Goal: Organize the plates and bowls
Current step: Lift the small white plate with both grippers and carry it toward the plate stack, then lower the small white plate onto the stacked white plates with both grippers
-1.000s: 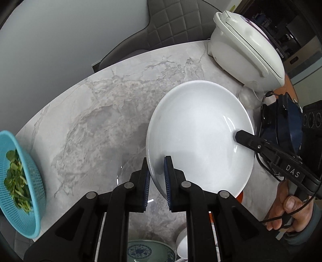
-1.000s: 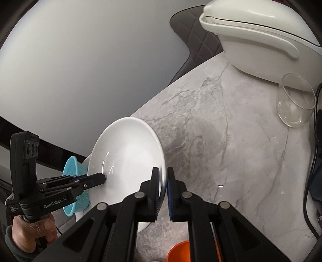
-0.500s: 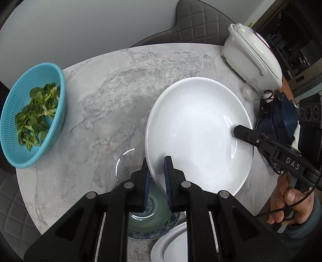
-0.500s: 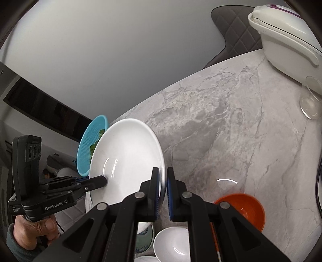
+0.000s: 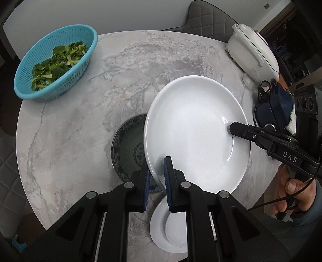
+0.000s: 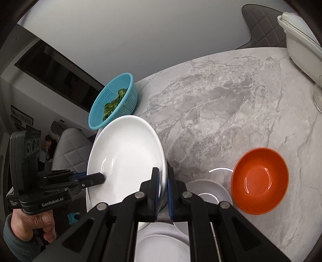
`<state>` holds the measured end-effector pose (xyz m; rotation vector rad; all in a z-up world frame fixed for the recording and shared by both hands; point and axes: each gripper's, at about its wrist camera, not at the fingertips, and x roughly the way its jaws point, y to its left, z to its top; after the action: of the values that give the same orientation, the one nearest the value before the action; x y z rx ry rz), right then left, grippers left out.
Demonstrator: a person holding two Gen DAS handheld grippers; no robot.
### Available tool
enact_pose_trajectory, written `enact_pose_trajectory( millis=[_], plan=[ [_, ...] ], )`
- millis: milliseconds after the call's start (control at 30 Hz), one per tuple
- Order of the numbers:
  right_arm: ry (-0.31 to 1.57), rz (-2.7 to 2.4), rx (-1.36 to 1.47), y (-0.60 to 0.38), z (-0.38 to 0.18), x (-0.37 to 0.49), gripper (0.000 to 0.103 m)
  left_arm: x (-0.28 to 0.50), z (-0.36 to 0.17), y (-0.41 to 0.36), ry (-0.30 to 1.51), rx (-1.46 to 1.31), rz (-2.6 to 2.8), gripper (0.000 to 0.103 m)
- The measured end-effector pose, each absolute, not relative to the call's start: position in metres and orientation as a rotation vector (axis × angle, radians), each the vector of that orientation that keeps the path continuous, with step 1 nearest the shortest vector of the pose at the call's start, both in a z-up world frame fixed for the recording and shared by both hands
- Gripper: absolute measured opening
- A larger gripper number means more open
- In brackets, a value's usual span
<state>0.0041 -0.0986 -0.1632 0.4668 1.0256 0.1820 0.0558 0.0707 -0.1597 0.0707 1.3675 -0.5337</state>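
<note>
A large white plate (image 5: 193,131) hangs tilted in the air above the marble table (image 5: 80,121). My left gripper (image 5: 157,171) is shut on its near rim. My right gripper (image 6: 163,177) is shut on the opposite rim, and it shows in the left wrist view (image 5: 233,129). The plate also shows in the right wrist view (image 6: 124,153). Below it a dark blue-patterned plate (image 5: 126,149) lies on the table. A small white plate (image 5: 161,227) with a small white dish on it lies near the front edge. An orange bowl (image 6: 259,183) stands to the right.
A blue colander of greens (image 5: 54,62) stands at the far left. A white rice cooker (image 5: 253,52) and a glass (image 6: 318,96) are at the far right. A dark blue pouch (image 5: 273,106) lies by the right edge. A grey chair (image 5: 207,18) stands behind.
Both grippers have lifted the white plate higher and drawn back. The patterned plate, white dishes and orange bowl have come into view beneath it.
</note>
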Motion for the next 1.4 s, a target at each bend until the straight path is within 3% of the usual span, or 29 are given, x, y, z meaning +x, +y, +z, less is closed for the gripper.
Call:
enact_pose_trajectory(
  millis=[667, 1400],
  plan=[
    [1.195, 0.254, 0.320, -0.059, -0.216, -0.092, 0.009, -0.103, -0.225, 0.101, 1.437, -0.016, -0.519, 0.012],
    [1.343, 0.221, 0.243, -0.067, -0.289, -0.126, 0.011, -0.155, -0.303, 0.071, 1.515, 0.003, -0.495, 0.012]
  ],
)
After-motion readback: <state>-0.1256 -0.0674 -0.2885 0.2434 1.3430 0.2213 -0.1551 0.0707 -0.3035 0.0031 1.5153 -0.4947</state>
